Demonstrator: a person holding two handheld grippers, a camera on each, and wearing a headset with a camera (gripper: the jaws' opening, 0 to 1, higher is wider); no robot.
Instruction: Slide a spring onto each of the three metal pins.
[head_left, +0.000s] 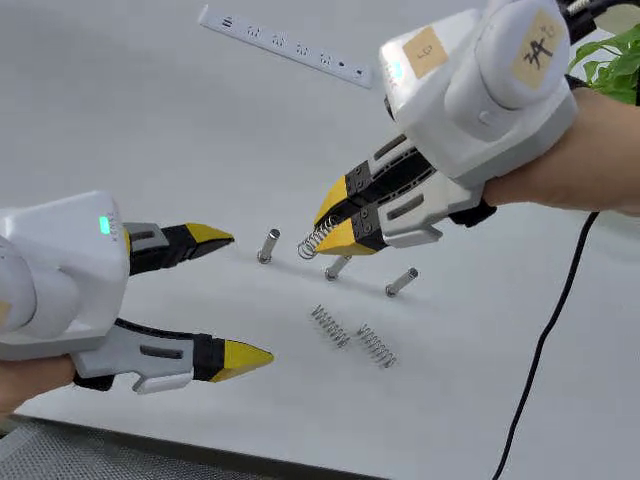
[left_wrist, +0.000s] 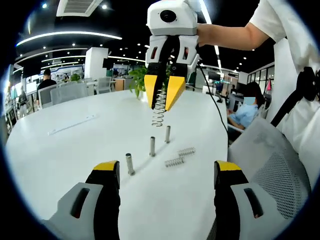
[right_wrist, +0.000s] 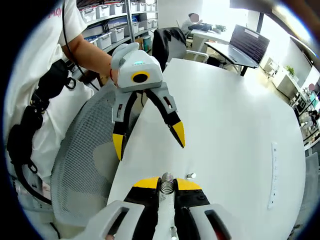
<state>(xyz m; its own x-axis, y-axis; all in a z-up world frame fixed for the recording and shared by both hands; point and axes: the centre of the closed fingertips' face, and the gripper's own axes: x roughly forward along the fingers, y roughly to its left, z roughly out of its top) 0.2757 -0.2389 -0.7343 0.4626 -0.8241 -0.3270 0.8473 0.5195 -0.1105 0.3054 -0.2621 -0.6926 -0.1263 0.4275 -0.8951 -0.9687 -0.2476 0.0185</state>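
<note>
1. Your head view is bright and evenly lit; the white table (head_left: 150, 120) shows no harsh glare.
2. The leftmost pin (head_left: 268, 245) casts only a soft, faint shadow.
3. In your left gripper view, ceiling strip lights (left_wrist: 70, 36) glow against a dark ceiling.
4. Both gripper views bend lines near their edges; the top of your right one washes out white.

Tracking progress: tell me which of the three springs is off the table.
The spring clamped in the right gripper, held in the air; the other two springs lie flat on the table.
</note>
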